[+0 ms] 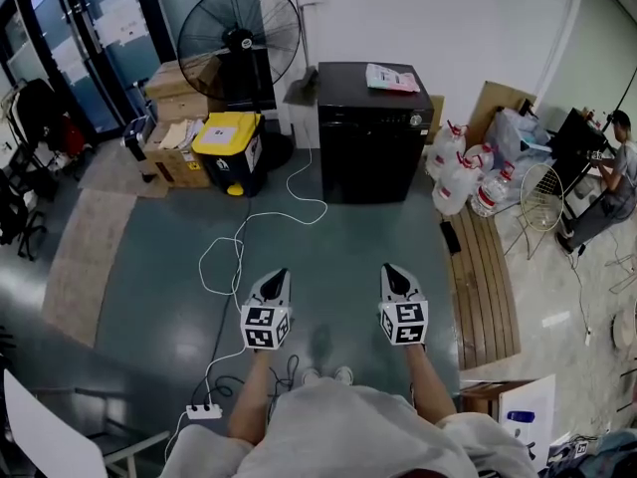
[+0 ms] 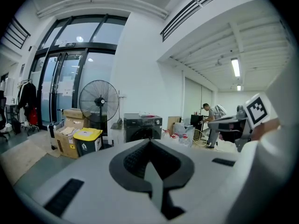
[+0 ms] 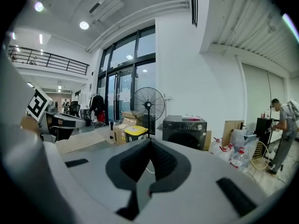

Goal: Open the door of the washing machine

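A: Where is the washer?

B: Against the white back wall, well ahead across the floor. It is black, something pink lies on its lid, and its round door looks shut.

A: And the grippers?

B: The left gripper and right gripper are held side by side at waist height, tipped slightly down and aimed at the washer. Both have their jaws pressed together with nothing between them. I take that as a carrying pose: the washer is too far off to touch, so there is no reason yet to spread the jaws.

A: What is the ground like on the way?

B: Smooth grey-green floor with some glare. A white cable loops across it on the left, running from a power strip near the person's feet, so a straight line or one a little to the right looks safer. Wooden boards lie along the right.

A: The room?

B: Tall glass doors on the left. A fan, boxes and a yellow-lidded bin stand left of the washer, water jugs right of it. Another person sits far right.
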Demonstrator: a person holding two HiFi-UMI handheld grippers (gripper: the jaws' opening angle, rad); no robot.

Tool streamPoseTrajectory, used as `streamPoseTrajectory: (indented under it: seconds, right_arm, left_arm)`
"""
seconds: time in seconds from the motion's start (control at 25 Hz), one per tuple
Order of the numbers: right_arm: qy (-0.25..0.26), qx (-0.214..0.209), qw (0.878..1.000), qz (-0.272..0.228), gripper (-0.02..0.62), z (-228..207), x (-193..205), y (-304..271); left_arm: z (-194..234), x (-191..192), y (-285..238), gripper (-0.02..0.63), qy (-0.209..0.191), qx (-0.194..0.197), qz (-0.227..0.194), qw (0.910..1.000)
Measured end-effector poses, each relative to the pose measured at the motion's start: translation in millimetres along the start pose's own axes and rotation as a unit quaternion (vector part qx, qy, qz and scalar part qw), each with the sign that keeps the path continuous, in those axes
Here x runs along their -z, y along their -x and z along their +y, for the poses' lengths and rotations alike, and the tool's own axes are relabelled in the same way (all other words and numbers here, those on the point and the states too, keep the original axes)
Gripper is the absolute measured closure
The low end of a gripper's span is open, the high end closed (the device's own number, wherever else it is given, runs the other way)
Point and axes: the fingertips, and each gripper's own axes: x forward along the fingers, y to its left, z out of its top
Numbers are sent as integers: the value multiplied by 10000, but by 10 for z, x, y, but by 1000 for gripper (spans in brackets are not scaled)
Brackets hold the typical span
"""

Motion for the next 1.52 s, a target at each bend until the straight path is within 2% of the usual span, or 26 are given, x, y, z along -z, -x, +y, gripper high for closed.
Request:
streamPoseTrajectory:
  seconds: [0.52,0.8,1.16,1.52]
  right_arm:
    - [39,-171,9998,-26,597,-142,96,-2]
    - [60,-237,9997,63,597,-183,114,-291]
    - [17,-178,9998,124,597,-293,-13,-1110]
    - [92,-75,9996,249,597,-393,-311,-2120]
  left_arm:
    - [-221,33,-95,598,36,-111,-32,9999]
    - [-139,5,-374,598,48,-69,-3,10000]
    - [278,-81,-1110,598,70,79,70,9999]
    - [849,-360,-2036,598,140,348,158,9992]
